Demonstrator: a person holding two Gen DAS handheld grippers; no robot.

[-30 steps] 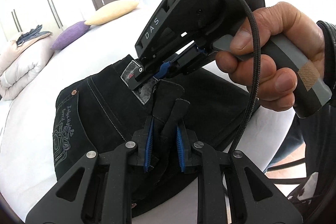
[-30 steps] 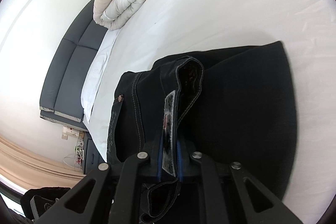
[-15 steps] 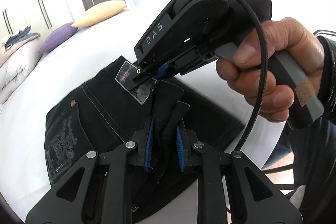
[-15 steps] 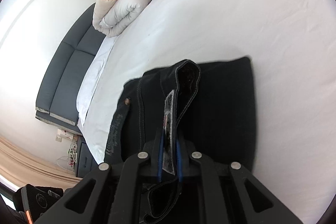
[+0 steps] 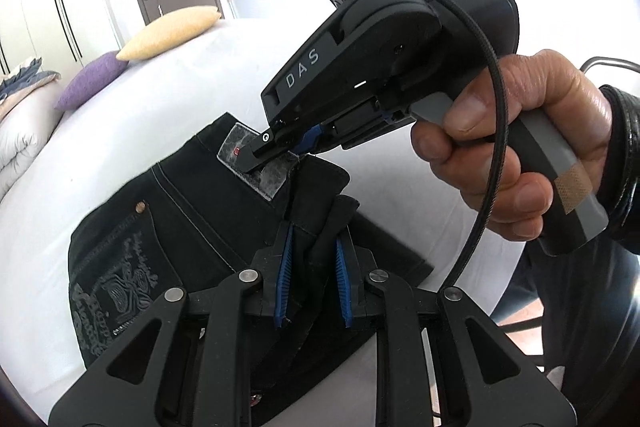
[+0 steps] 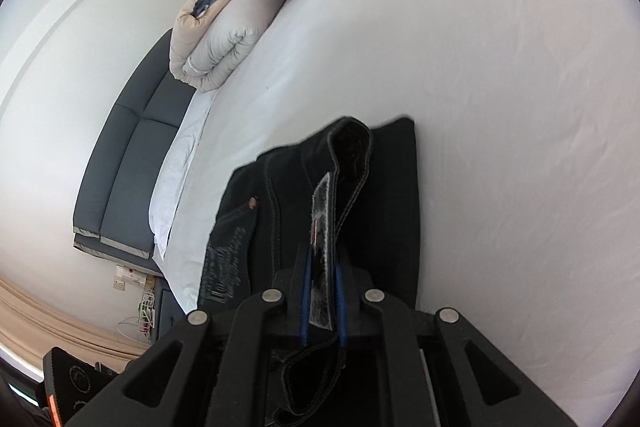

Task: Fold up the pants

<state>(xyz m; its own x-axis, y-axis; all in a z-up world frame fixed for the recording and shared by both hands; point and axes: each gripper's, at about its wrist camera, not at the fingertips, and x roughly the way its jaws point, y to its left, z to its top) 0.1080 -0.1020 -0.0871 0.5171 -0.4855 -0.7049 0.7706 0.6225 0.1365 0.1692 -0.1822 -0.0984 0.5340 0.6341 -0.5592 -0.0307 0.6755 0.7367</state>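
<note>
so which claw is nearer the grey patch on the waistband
Right. The right claw is clamped directly on the grey patch; the left claw grips the pants fabric nearby, off the patch.

The pants (image 5: 168, 227) lie on the bed (image 6: 500, 87), both grippers at their waistband. Two cushions (image 5: 168, 31) sit side by side beyond them, a rolled duvet (image 6: 220, 43) just beside those.

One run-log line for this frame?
left gripper: shut on pants | right gripper: shut on waistband patch | pants on bed
</note>
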